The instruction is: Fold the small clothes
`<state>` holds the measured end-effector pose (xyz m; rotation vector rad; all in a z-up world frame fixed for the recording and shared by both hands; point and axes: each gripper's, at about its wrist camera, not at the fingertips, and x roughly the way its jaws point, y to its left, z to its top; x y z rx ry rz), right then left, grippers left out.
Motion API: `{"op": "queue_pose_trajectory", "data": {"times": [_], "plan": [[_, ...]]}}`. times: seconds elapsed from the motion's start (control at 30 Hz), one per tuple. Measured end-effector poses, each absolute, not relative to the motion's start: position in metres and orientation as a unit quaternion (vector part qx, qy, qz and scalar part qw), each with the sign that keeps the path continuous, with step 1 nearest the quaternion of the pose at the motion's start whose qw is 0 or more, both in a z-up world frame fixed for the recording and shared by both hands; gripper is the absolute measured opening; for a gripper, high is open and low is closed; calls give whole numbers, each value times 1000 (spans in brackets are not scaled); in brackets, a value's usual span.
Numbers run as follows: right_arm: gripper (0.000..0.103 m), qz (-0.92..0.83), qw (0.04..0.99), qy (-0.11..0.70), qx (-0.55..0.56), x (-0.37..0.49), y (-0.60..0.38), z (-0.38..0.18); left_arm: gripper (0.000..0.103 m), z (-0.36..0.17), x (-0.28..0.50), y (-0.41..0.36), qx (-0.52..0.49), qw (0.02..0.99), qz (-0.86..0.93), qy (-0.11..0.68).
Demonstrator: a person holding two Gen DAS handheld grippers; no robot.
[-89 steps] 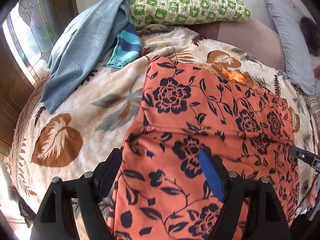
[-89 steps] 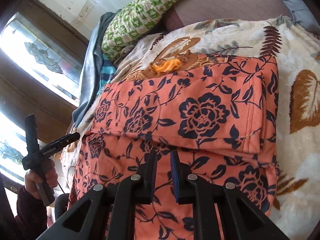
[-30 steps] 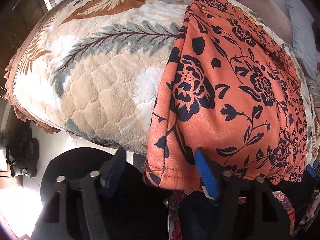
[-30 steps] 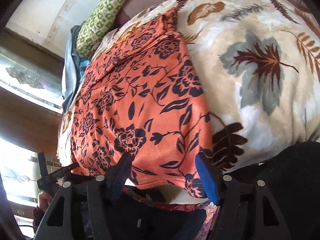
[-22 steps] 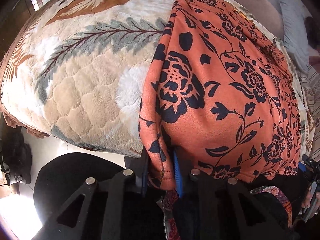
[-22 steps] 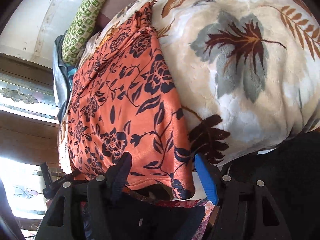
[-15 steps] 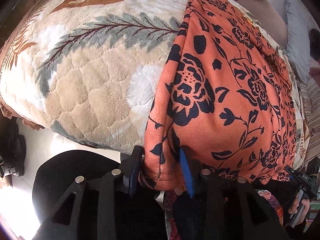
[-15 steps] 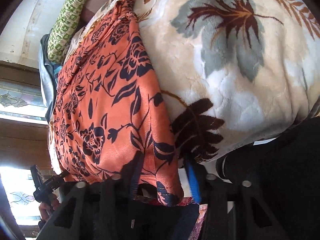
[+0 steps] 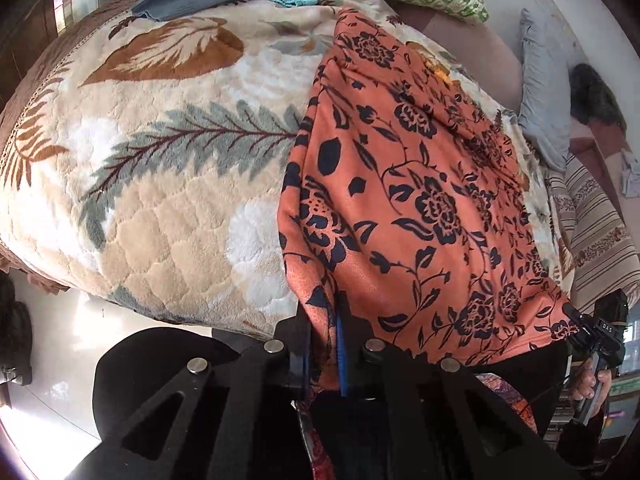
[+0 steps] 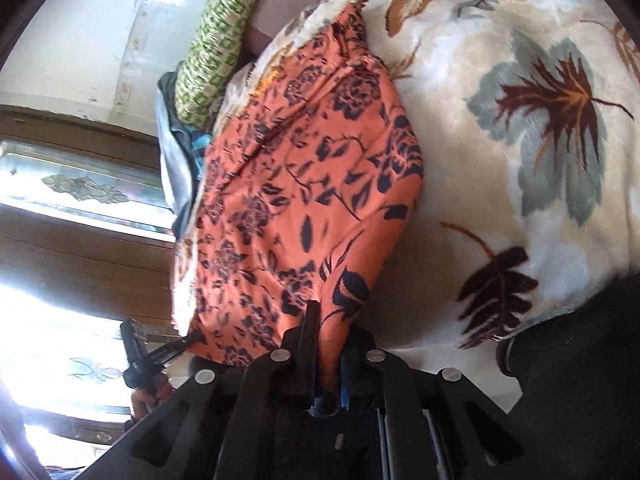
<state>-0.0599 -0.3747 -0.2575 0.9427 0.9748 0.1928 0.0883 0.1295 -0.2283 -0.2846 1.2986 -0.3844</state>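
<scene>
Both grippers, apart a second ago, now pinch the hem.

Left view: our left gripper (image 9: pixel 323 344) clamps the orange floral garment (image 9: pixel 420 200) at lower centre. Right view: our right gripper (image 10: pixel 326 354) clamps its other corner (blanket (image 10: pixel 520 120) beneath). Next, we judge, carry the hem toward the upper frame.

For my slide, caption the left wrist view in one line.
Left gripper clamps the near corner of the orange floral garment draped over the leaf-print blanket.
</scene>
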Motion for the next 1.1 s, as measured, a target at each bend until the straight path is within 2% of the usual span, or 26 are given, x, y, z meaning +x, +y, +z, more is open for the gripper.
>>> {"op": "queue_pose_trajectory", "data": {"times": [0.33, 0.67, 0.9, 1.03, 1.1], "plan": [[8, 135, 781, 350, 499, -27, -415, -205, 10, -155, 133, 129, -179, 792, -219, 541], [8, 118, 795, 307, 509, 68, -476, -177, 10, -134, 258, 104, -200, 795, -202, 536], [8, 93, 789, 291, 533, 188, -515, -197, 10, -147, 379, 61, -194, 792, -181, 549], [8, 69, 775, 287, 558, 252, -536, -233, 10, -176, 438, 34, -187, 790, -164, 560], [9, 45, 749, 313, 582, 275, -546, -260, 10, -199, 461, 24, -182, 779, -150, 580]]}}
